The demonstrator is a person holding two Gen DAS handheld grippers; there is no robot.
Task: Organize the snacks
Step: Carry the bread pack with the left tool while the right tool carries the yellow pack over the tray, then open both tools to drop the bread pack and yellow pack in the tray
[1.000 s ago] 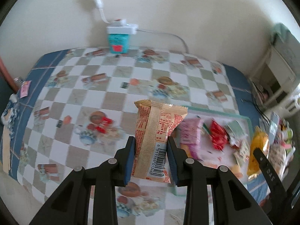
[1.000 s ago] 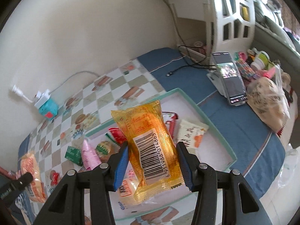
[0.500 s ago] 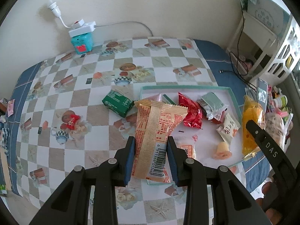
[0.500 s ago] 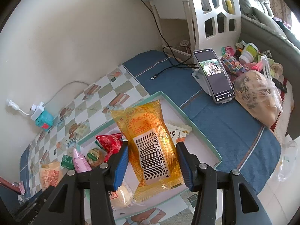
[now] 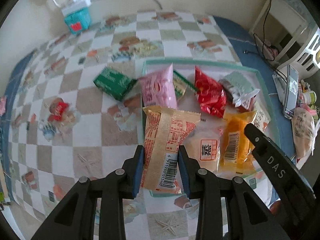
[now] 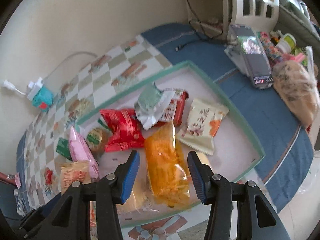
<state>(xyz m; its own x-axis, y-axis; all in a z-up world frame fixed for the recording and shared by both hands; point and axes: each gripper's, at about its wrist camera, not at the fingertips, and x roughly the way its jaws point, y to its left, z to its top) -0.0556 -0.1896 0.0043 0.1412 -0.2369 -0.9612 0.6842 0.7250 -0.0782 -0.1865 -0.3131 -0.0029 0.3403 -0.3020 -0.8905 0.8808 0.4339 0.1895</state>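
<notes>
Left gripper (image 5: 161, 167) clamps the beige snack pack (image 5: 168, 144) over the tray's (image 5: 200, 62) near left corner, long axis running away from the gripper, barcode end nearest. Right gripper (image 6: 163, 173) brackets the orange pack (image 6: 166, 160); contact cannot be confirmed. Risk: the beige pack may land on the rim and tip onto the checked surface (image 5: 90, 120).

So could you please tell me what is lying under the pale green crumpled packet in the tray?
A red packet with white print pokes out beneath the pale green packet; the rest is covered.
</notes>
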